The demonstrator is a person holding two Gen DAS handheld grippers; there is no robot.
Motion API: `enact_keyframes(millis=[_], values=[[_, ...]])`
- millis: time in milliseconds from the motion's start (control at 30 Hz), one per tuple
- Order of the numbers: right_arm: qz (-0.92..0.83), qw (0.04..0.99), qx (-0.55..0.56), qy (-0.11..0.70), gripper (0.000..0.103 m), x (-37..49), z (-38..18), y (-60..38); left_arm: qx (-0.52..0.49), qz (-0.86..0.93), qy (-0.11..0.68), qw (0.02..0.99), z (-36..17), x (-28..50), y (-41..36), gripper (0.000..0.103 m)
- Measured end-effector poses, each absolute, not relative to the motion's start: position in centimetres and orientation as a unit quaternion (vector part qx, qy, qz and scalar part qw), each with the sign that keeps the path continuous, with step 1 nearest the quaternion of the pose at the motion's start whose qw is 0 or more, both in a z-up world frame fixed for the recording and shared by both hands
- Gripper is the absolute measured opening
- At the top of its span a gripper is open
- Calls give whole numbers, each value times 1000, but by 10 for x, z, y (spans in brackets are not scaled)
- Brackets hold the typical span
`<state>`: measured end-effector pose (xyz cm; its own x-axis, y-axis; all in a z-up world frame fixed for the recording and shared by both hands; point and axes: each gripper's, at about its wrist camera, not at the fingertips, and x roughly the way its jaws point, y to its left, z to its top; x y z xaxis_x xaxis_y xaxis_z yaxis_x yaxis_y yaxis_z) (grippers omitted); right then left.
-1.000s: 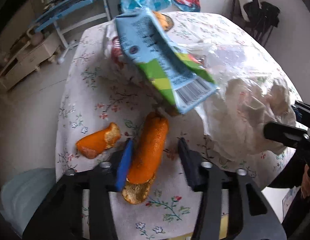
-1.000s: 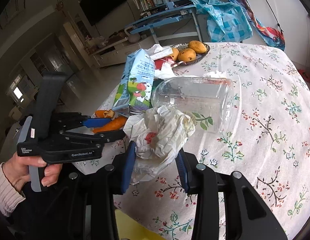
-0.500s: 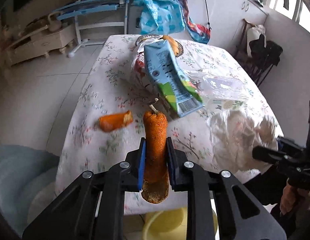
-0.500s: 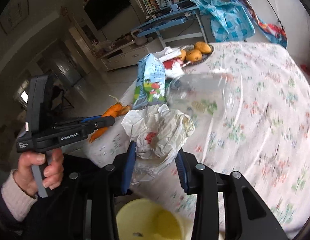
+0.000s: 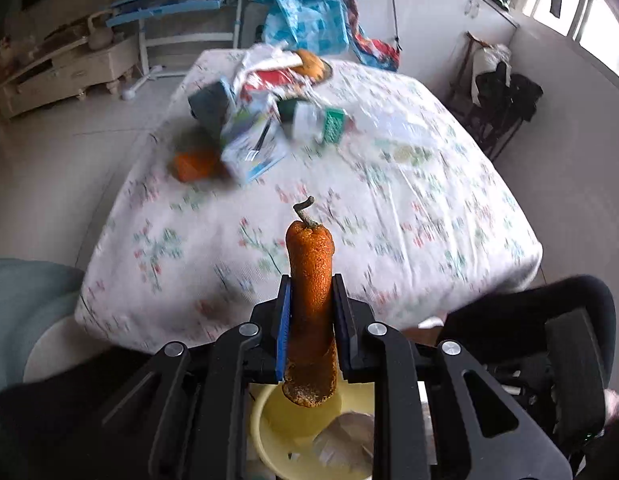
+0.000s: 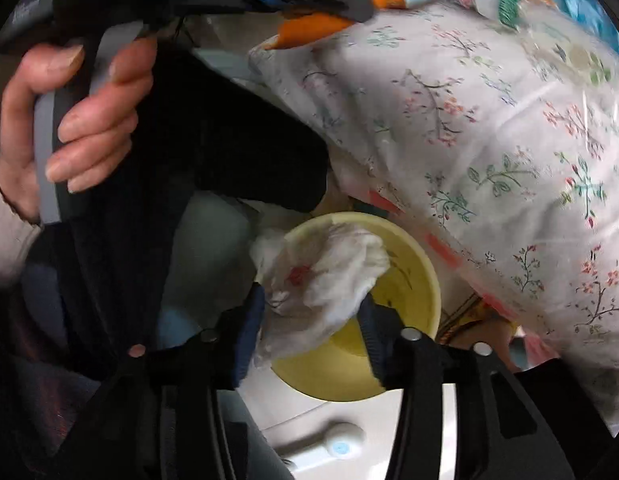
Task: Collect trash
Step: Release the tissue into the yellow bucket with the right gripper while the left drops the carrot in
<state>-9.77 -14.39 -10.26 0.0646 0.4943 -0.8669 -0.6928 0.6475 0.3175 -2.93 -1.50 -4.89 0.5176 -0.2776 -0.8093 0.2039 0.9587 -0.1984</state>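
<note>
A: Left tongs [image 5: 309, 320] clamp the peel [image 5: 311, 280] over the bin [image 5: 265, 420]; another peel [image 5: 193, 164] and carton [image 5: 249, 148] wait on the desk [image 5: 389, 220].

B: Right tongs [image 6: 311, 320] are opening, wad [image 6: 321, 276] between them above the bin [image 6: 421, 280], not yet dropped.

Soft daylight from window [image 5: 589, 12] upper right, no hard shadows; heavy motion blur on counter [image 5: 389, 200] cloth in both views, strong fisheye bend + dark vignette at edges, right view dimmer.
</note>
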Motion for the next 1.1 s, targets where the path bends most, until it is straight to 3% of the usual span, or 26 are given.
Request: enact_keyframes(millis=[233,400,667,767,800,833,933,1100], values=[[422,778,21,466,71,-93,-41,-196,-10,-172,502,848,-61,-46,-35,19],[374,824,119,407,73,-70,-14,-238,30,-199,519,831,-70,-59,-55,19],[305,826,244,407,73,-28,-51,-271,179,-232,566,771,-101,-94,-96,20],[306,825,233,413,73,-28,-49,-266,260,-246,578,733,-118,-115,-116,40],[307,826,228,415,73,-28,-51,-264,278,-244,578,727,-122,-118,-120,55],[307,826,223,418,73,-29,-52,-262,301,-242,574,722,-125,-124,-124,62],[306,824,217,425,73,-37,-54,-265,301,-245,568,726,-123,-125,-125,71],[301,825,215,427,75,-41,-56,-267,220,-232,544,776,-97,-103,-103,75]])
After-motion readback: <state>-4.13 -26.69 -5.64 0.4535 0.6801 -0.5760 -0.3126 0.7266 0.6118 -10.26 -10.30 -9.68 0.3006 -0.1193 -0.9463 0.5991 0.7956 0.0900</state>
